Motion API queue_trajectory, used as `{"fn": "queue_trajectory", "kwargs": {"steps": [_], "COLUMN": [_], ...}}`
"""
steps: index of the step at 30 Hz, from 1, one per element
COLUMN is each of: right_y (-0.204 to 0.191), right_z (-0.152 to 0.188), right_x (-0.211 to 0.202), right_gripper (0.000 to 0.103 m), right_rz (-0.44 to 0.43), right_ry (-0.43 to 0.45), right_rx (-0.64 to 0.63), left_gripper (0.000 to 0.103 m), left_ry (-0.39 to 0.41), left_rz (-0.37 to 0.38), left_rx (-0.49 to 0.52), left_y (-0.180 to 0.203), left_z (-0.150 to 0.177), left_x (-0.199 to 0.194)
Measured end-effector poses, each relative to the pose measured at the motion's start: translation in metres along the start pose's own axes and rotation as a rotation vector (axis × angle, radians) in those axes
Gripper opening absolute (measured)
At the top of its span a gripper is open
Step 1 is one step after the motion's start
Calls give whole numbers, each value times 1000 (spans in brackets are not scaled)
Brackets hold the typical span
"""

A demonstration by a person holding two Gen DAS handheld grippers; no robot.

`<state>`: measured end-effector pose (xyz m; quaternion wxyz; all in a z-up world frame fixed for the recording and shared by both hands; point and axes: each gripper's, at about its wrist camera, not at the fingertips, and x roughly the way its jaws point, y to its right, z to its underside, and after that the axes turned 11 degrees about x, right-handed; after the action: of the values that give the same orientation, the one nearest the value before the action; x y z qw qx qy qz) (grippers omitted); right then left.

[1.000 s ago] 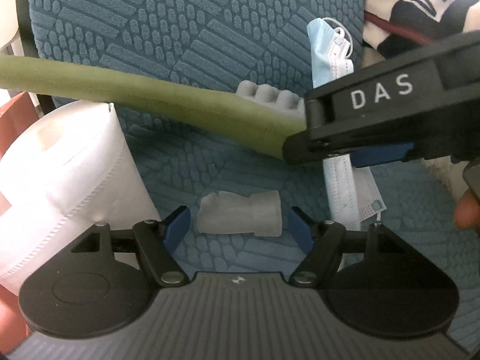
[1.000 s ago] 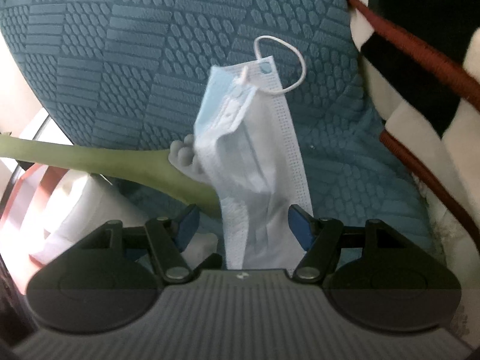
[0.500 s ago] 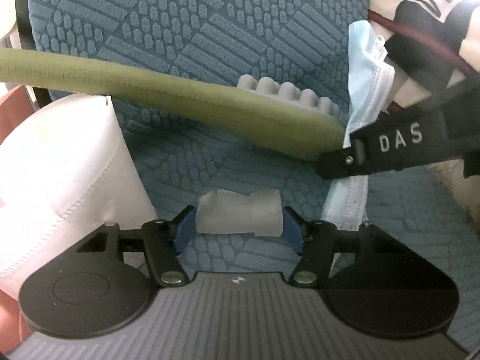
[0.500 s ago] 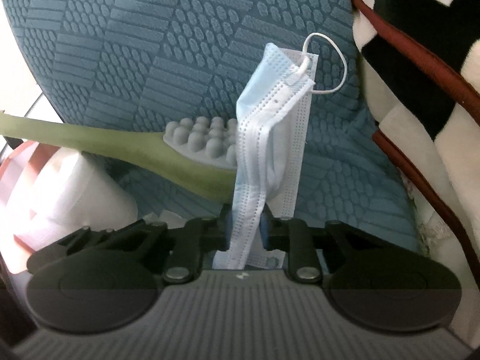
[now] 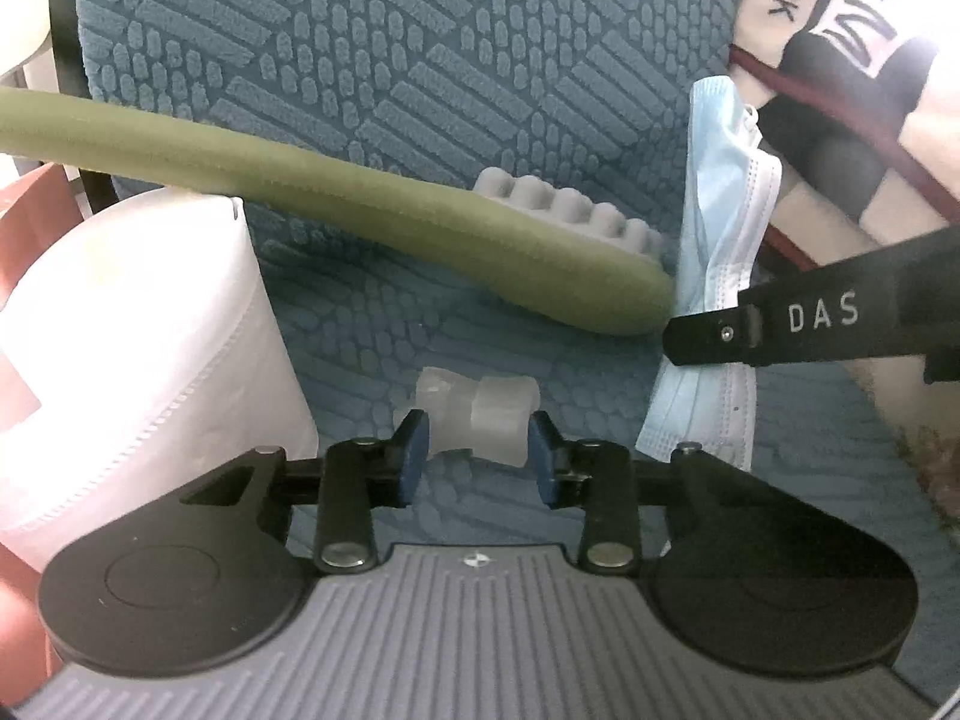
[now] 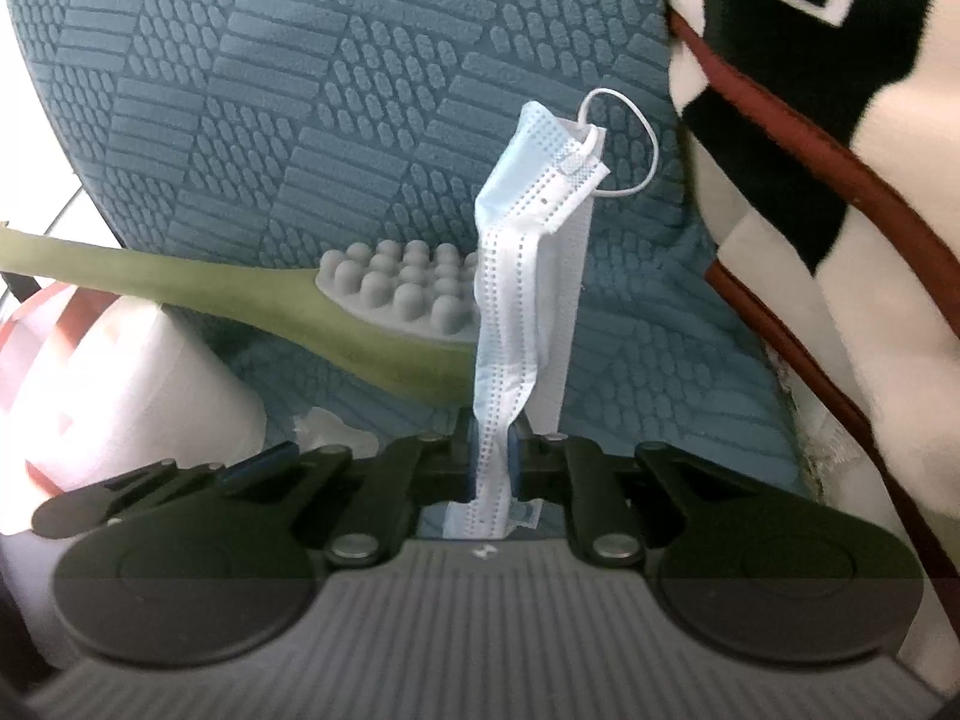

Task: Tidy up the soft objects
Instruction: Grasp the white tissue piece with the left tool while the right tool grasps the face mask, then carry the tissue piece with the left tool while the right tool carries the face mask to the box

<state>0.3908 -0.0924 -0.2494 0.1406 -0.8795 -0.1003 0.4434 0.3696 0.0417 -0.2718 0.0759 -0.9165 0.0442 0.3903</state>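
My left gripper (image 5: 477, 459) is shut on a small translucent soft piece (image 5: 480, 414) just above the blue textured cushion (image 5: 420, 60). My right gripper (image 6: 493, 462) is shut on a blue-and-white face mask (image 6: 528, 252), which hangs bunched between the pads; the mask also shows in the left wrist view (image 5: 720, 228), with the right gripper's black finger (image 5: 810, 324) across it. A green-handled massage brush with grey nubs (image 6: 396, 294) lies across the cushion just left of the mask and beyond the soft piece (image 5: 372, 222).
A white paper roll (image 5: 132, 348) stands at the left of the cushion, also in the right wrist view (image 6: 150, 396). A black, white and red printed fabric (image 6: 840, 150) lies along the right. The cushion (image 6: 300, 90) fills the background.
My left gripper has closed on the translucent soft piece, squeezing it narrower. My right gripper has closed on the face mask and drawn it to the right, off the brush head.
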Motion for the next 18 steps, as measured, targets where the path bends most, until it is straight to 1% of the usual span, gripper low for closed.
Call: {"fn": "queue_trajectory", "kwargs": {"steps": [2, 3, 4, 5, 11, 13, 15, 16, 18], "right_y": [2, 2, 3, 4, 5, 2, 0, 0, -2], "right_z": [1, 2, 3, 5, 11, 16, 20, 22, 26], "right_x": [-4, -7, -9, -14, -27, -29, -33, -36, -44], "right_gripper": [13, 13, 13, 13, 13, 13, 13, 13, 13], "right_rz": [-1, 0, 1, 1, 2, 5, 3, 1, -4], "right_ry": [5, 8, 11, 12, 14, 12, 12, 14, 29], "right_rx": [0, 0, -1, -2, -4, -6, -9, -8, 1], "left_gripper": [33, 29, 20, 18, 13, 11, 10, 9, 8], "left_ry": [0, -3, -2, -3, 2, 4, 4, 5, 8], "left_rz": [14, 16, 18, 27, 39, 43, 47, 49, 51], "left_rx": [-5, -4, -4, -8, -35, -57, -76, -83, -96], "left_y": [1, 2, 2, 2, 0, -2, -6, -6, -7], "left_z": [0, -3, -2, -2, 0, 3, 7, 6, 9], "left_x": [-4, -1, -4, -6, -18, -26, -34, -35, -43]}}
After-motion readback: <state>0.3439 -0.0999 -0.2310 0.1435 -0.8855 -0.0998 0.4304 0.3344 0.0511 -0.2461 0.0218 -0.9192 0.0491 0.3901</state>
